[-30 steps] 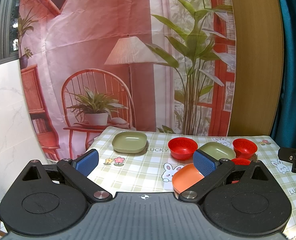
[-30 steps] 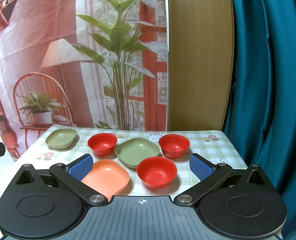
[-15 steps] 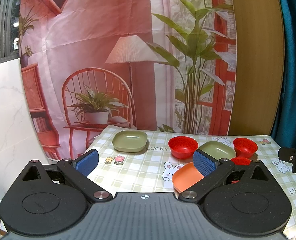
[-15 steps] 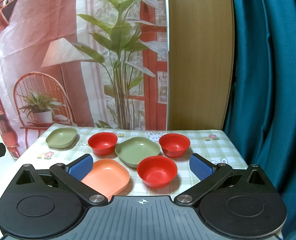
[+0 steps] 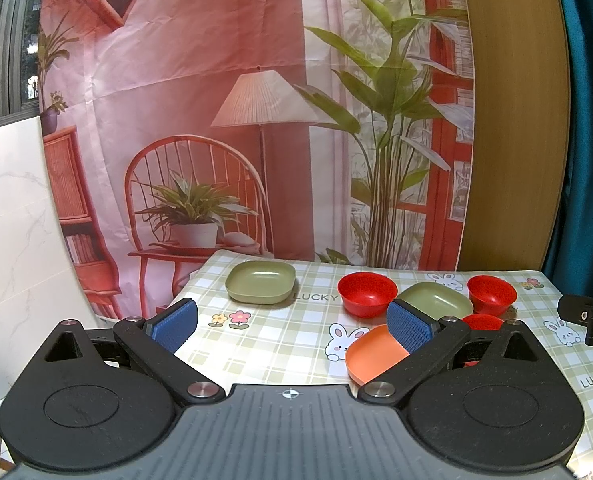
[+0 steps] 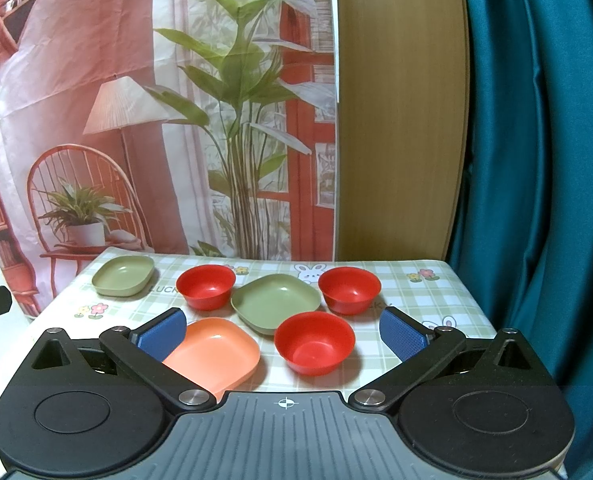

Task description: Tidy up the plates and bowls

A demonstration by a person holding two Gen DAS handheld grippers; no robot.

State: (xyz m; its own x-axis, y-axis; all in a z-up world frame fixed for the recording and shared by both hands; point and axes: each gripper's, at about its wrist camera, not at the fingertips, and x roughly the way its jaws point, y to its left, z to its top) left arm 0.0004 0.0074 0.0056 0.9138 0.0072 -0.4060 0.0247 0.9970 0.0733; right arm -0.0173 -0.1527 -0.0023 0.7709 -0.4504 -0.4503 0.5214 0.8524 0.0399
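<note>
Nothing has visibly moved since a second ago: left gripper (image 5: 292,322) and right gripper (image 6: 282,334) hang spread and empty, while three red bowls (image 6: 314,342) and three plates (image 6: 212,354) sit unstacked mid-frame; sorting looks unstarted

red bowls (image 6: 314,342): 3 | green plates (image 6: 275,306): 2 | orange plate (image 6: 216,354): 1
</note>
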